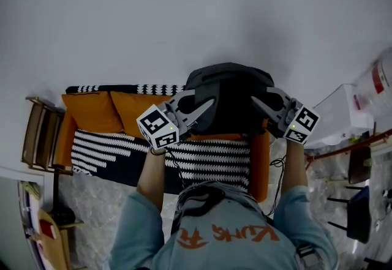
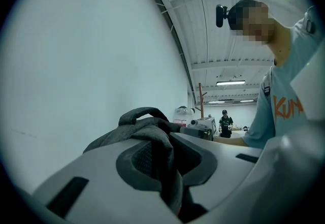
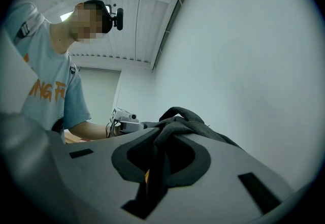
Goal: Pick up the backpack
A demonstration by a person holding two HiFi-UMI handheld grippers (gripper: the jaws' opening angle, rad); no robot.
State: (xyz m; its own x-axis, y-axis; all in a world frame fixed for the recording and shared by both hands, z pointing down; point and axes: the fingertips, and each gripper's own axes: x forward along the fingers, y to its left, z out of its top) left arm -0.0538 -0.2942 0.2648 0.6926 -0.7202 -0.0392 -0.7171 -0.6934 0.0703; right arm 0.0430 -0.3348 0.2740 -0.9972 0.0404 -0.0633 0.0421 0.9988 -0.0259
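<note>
You are in the lift itself; the backpack (image 1: 229,94) hangs between your two claws, in front of your chest and above the right end of the sofa (image 1: 261,165), and from your head view it looks clear of the seat, though you cannot check the gap beneath it. Your left gripper (image 1: 205,103) is pinching a fold of the bag's dark grey fabric at its left side; your right gripper (image 1: 260,103) is pinching a strap-like fold at its right side; both pairs of jaws are pressed onto cloth, not spread. The next move calls for an even grip on both sides and a level carry, since a thin fold could slip from either claw and tip the bag; judge the weight before you swing it away from the sofa's back edge.

Counted, from the largest: one orange sofa; one black-and-white striped blanket (image 1: 214,161) spread along its seat from the left end to near the right arm; one backpack; two orange cushions (image 1: 92,111) at the sofa's back left corner; two grippers.
</note>
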